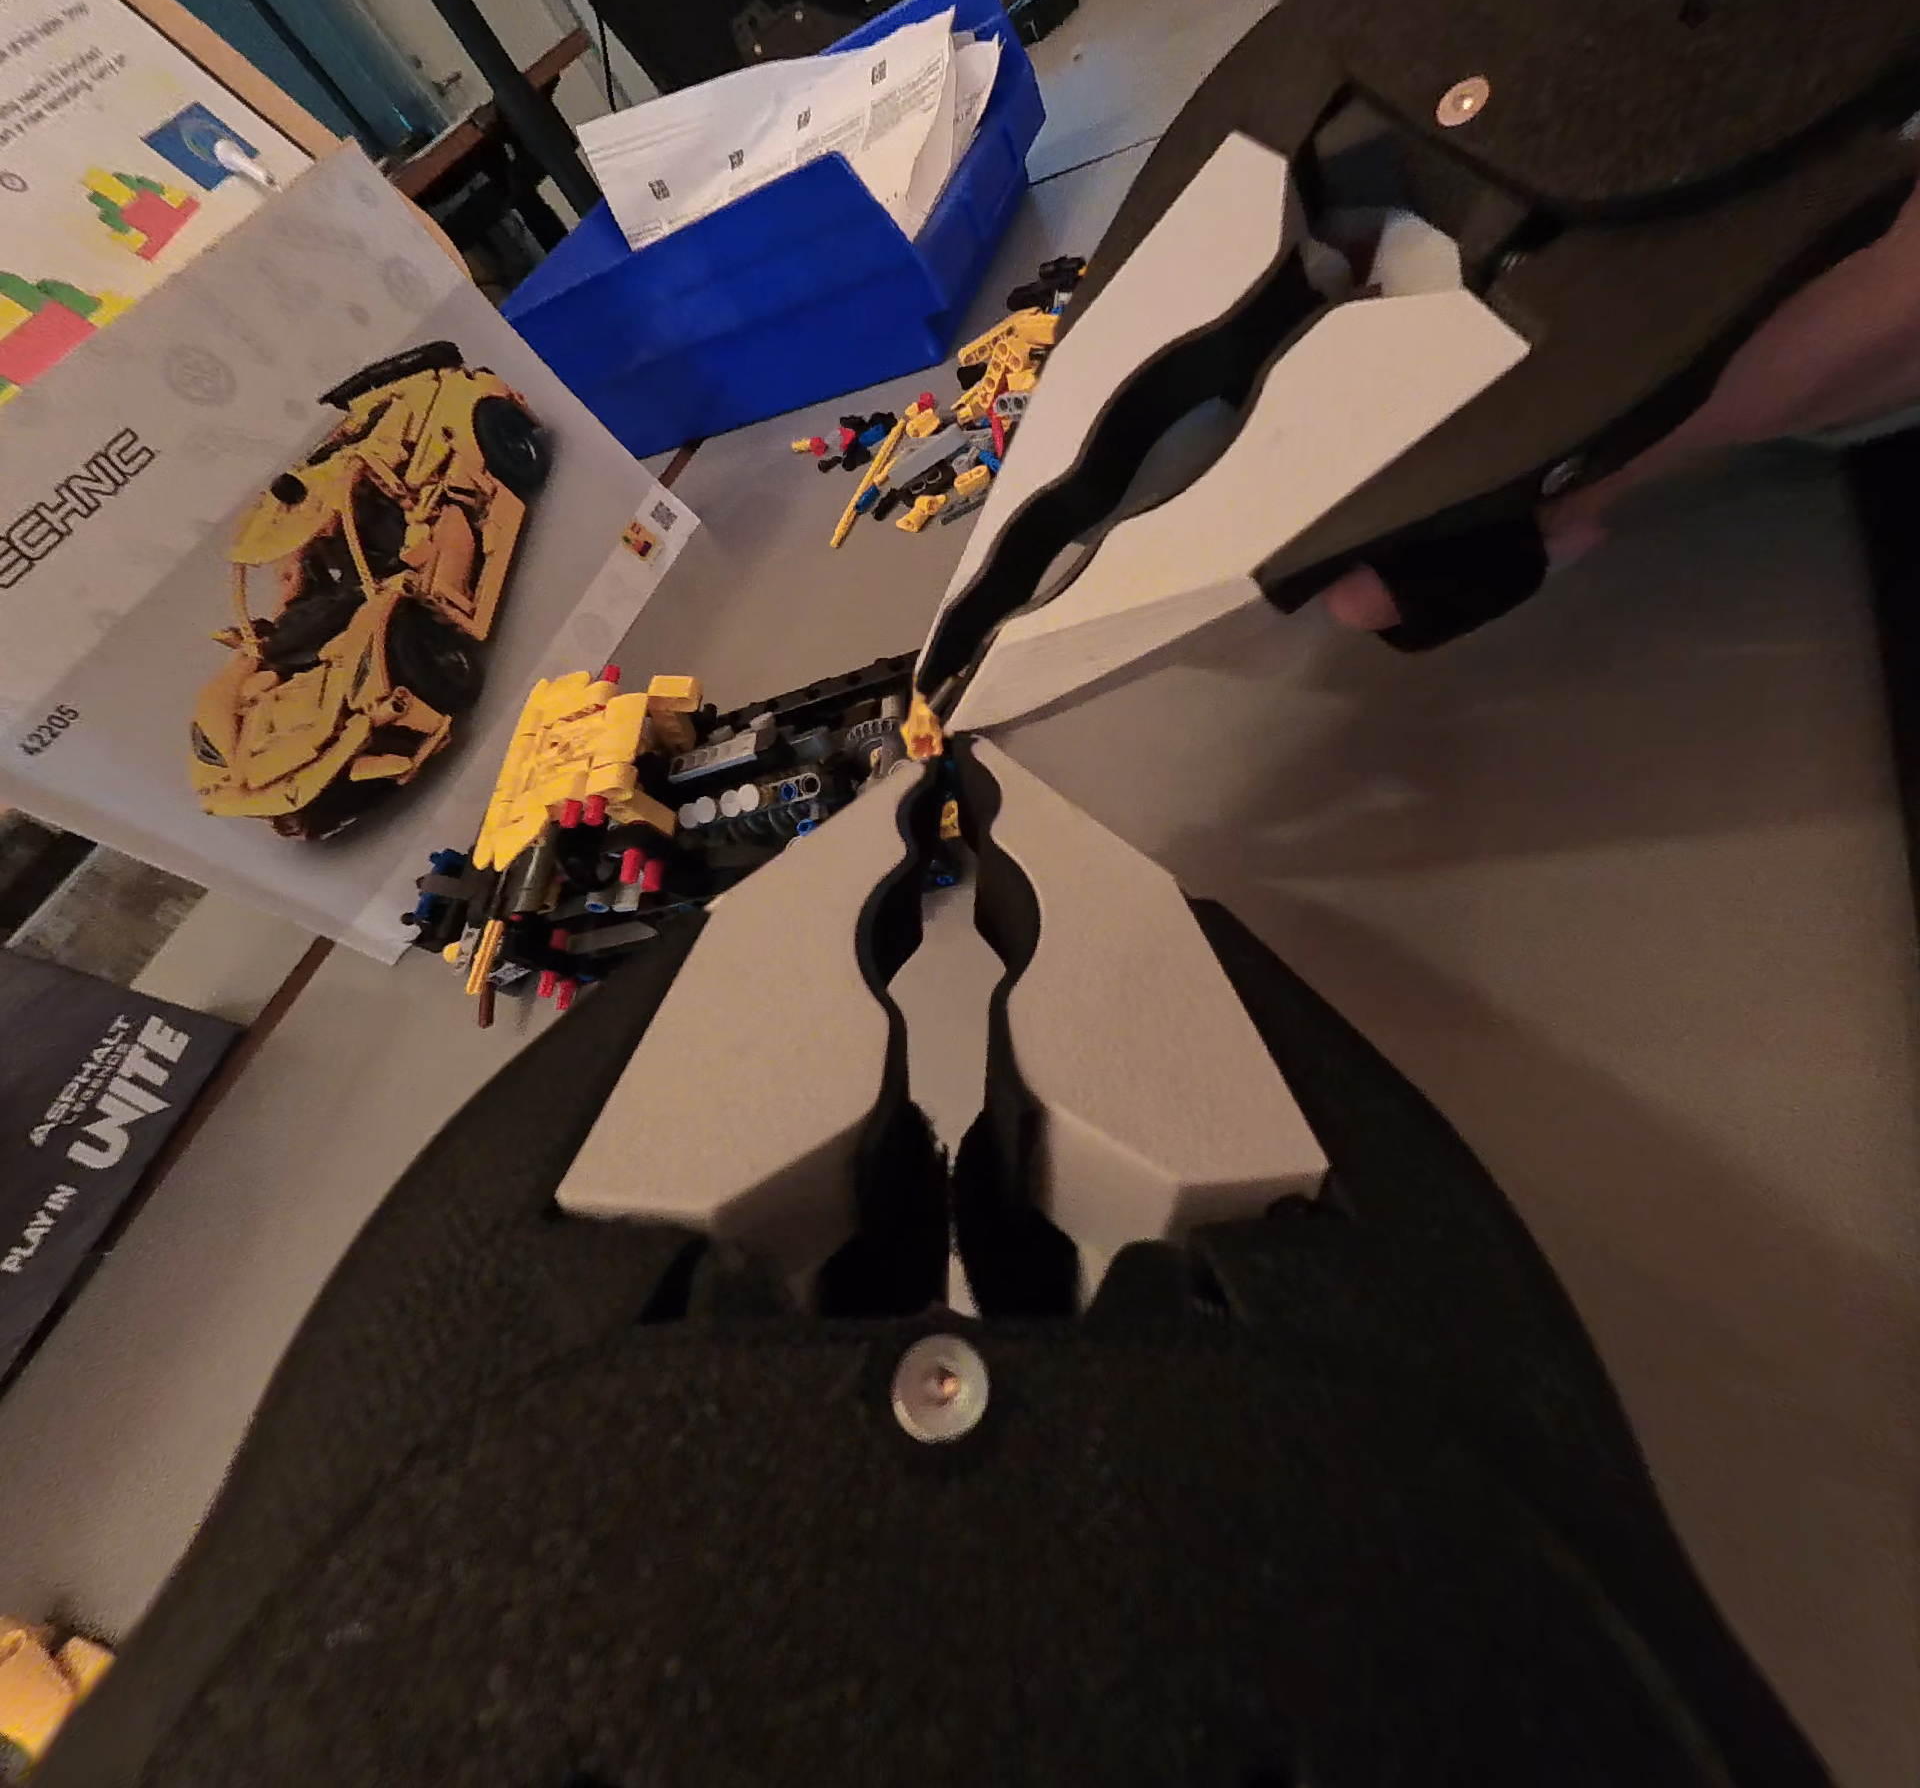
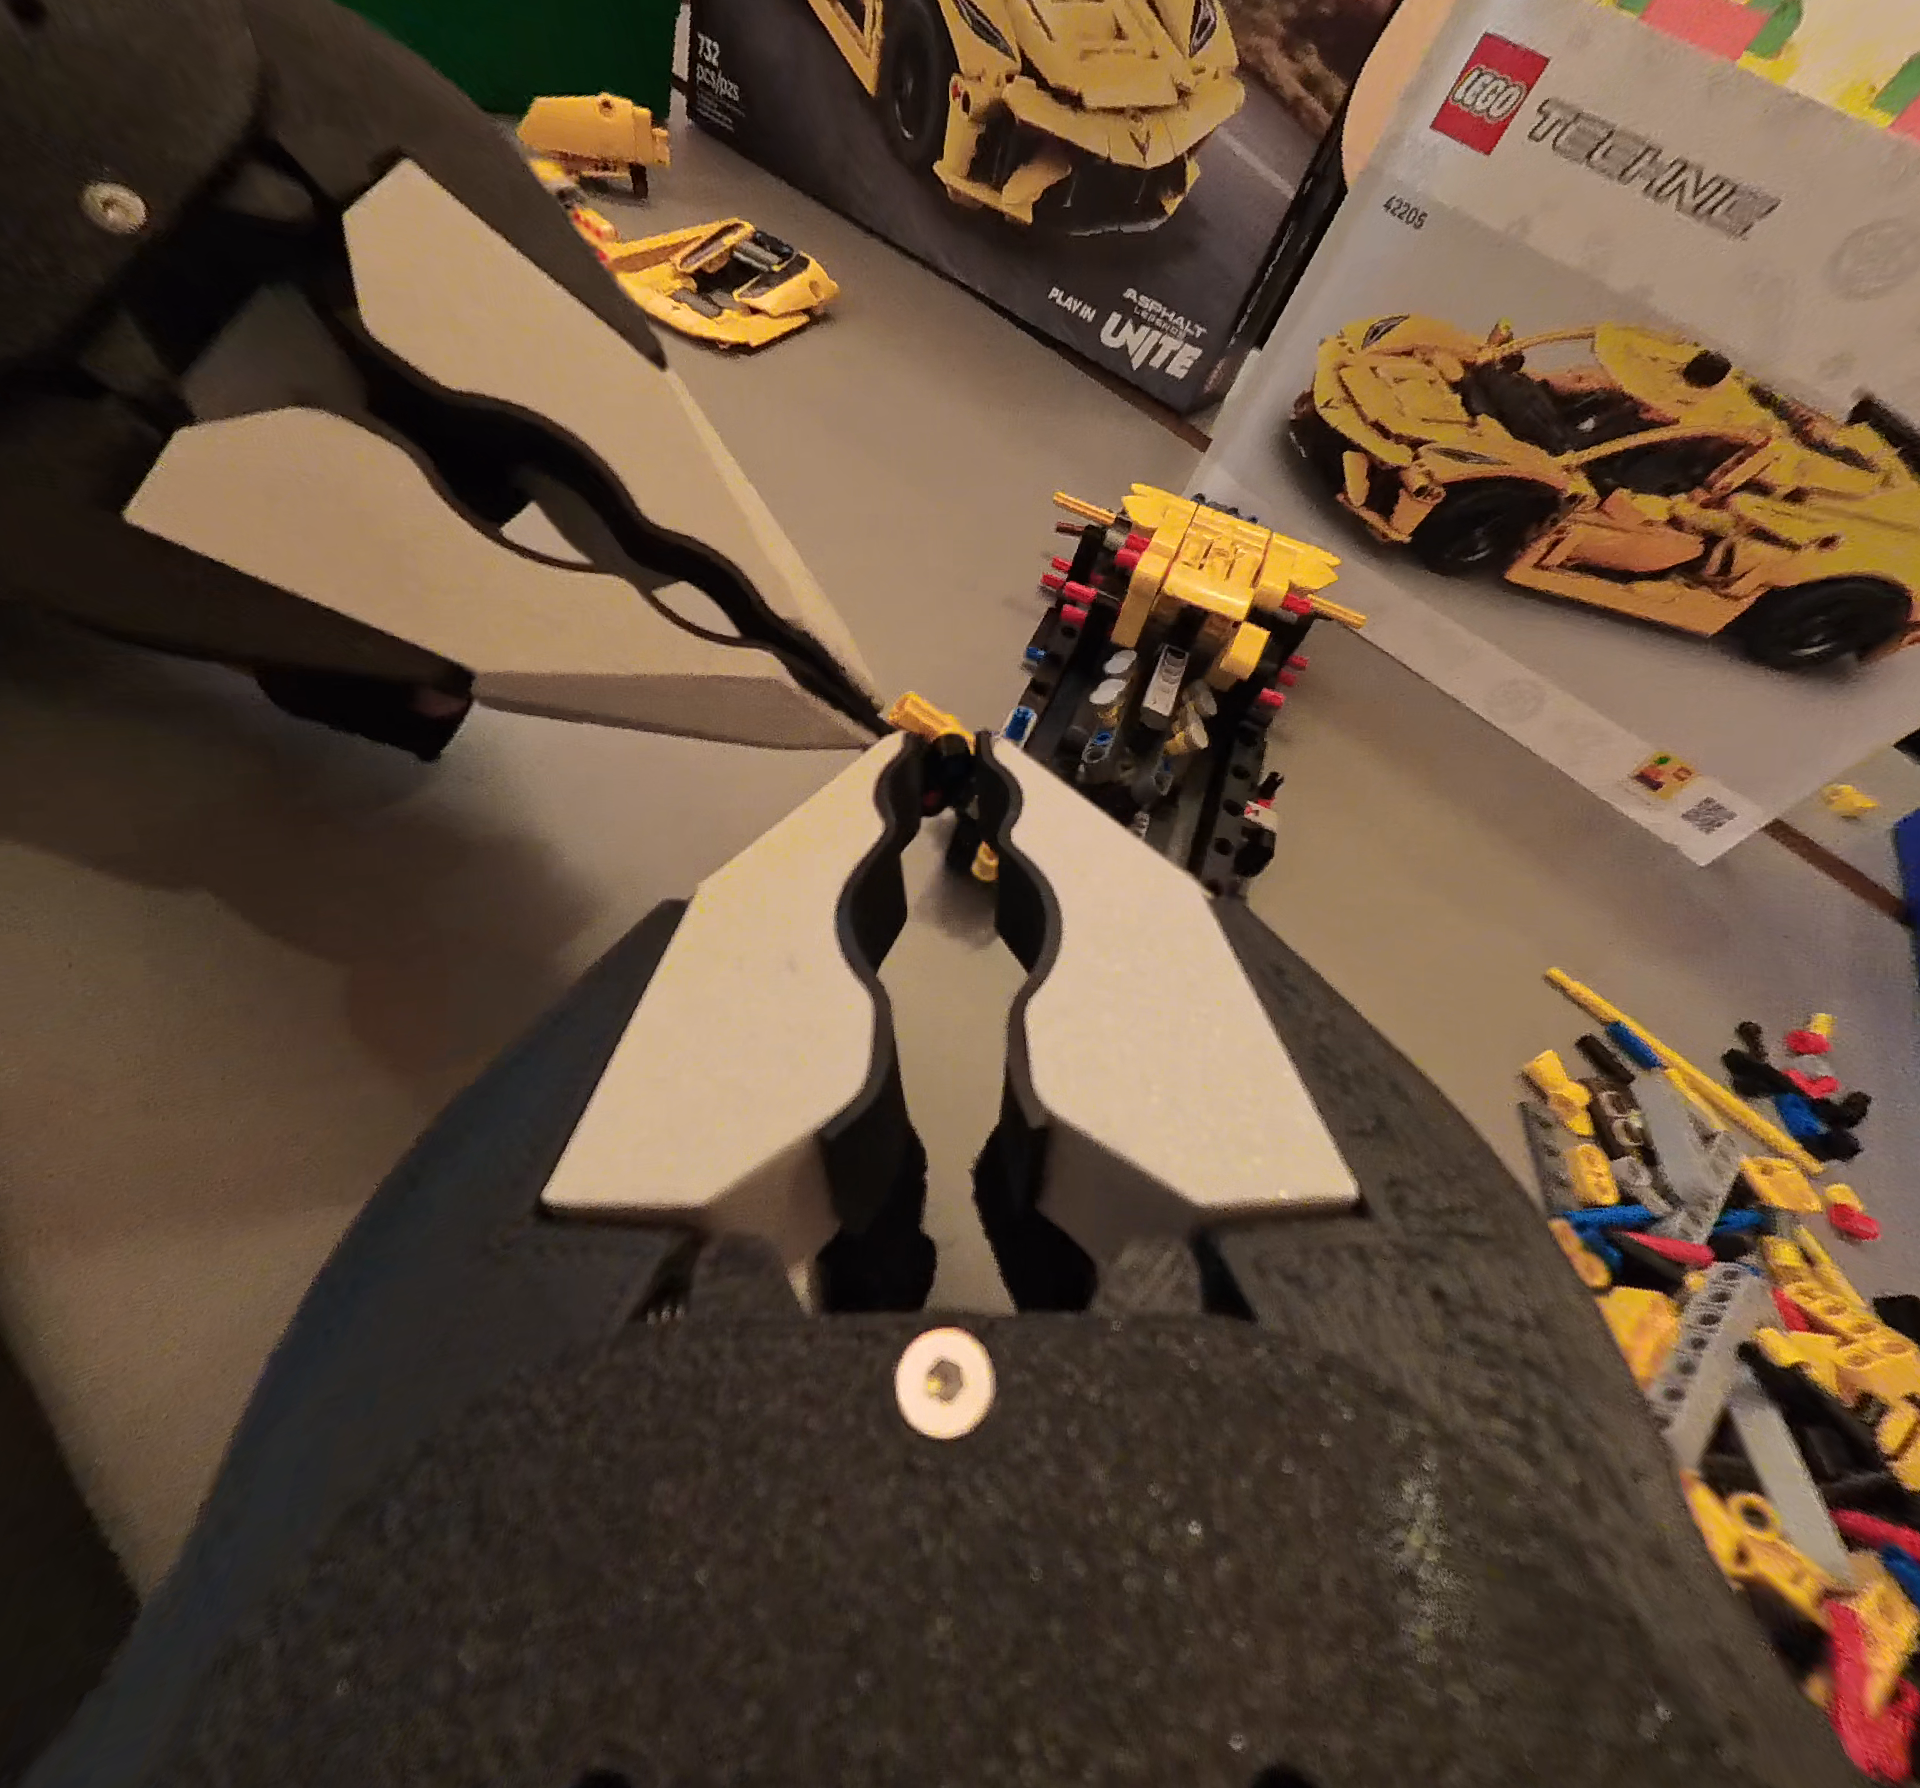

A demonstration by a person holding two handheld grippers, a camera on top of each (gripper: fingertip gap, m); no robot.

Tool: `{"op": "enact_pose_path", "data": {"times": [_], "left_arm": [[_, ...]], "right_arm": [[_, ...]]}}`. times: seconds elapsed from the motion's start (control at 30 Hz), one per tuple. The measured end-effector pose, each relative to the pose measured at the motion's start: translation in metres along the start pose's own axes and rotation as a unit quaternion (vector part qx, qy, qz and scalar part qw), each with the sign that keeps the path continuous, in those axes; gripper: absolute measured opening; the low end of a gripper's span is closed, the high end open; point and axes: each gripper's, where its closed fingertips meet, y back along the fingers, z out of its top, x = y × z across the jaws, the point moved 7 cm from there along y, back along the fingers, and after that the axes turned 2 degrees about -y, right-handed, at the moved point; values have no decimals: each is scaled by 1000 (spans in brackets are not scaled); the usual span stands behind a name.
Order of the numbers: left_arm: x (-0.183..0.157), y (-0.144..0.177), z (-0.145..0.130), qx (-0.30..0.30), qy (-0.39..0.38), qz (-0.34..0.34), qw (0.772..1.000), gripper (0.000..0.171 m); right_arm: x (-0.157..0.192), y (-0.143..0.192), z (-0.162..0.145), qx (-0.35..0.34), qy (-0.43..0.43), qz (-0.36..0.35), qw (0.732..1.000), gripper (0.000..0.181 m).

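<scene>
Yellow connector (image 1: pixel 922 732) sits pinched in the right gripper (image 1: pixel 940 699), tip to tip with the left gripper (image 1: pixel 940 772). Left gripper's fingers pinch a small black-and-yellow piece (image 2: pixel 951 782). Half-built car chassis (image 2: pixel 1174 658) stands just beyond on the table (image 2: pixel 914 450).

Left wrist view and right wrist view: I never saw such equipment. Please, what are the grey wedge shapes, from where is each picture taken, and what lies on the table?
There is no robot. A person holds one tool in each hand, each with a camera looking along its two grey fingers. The left wrist view shows the left claw at the bottom; the right wrist view shows the right claw. The other tool enters from above. Both claws meet tip to tip, apparently pinching one small yellow piece. On the table lie a half-built model, an instruction booklet, a box, loose parts and a blue bin.
</scene>
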Motion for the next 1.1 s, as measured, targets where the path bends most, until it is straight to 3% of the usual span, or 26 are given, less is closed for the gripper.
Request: {"op": "enact_pose_path", "data": {"times": [0.2,0.3,0.37,0.43,0.53,0.67,0.83,0.9,1.1], "left_arm": [[-2,1,1,-12,2,-7,1000,1],[3,7,7,-47,91,-51,993,9],[10,12,9,-77,207,-125,967,35],[22,20,15,-133,287,-181,931,37],[19,33,18,-159,267,-258,915,38],[16,43,23,-178,260,-295,902,36],[13,42,21,-172,270,-322,891,34],[12,43,21,-173,270,-338,885,25],[11,43,20,-163,236,-314,905,23]], "right_arm": [[-7,2,-2,8,-85,64,994,7],[-17,9,1,-27,-140,110,984,7],[-19,15,4,-58,-143,137,978,7],[-13,26,15,-117,-92,155,977,7],[-1,33,24,-148,-115,229,955,6],[9,38,27,-153,-110,284,940,6],[14,40,28,-153,-110,311,932,6],[16,40,27,-150,-109,317,930,6],[14,36,25,-121,-163,334,921,6]]}}
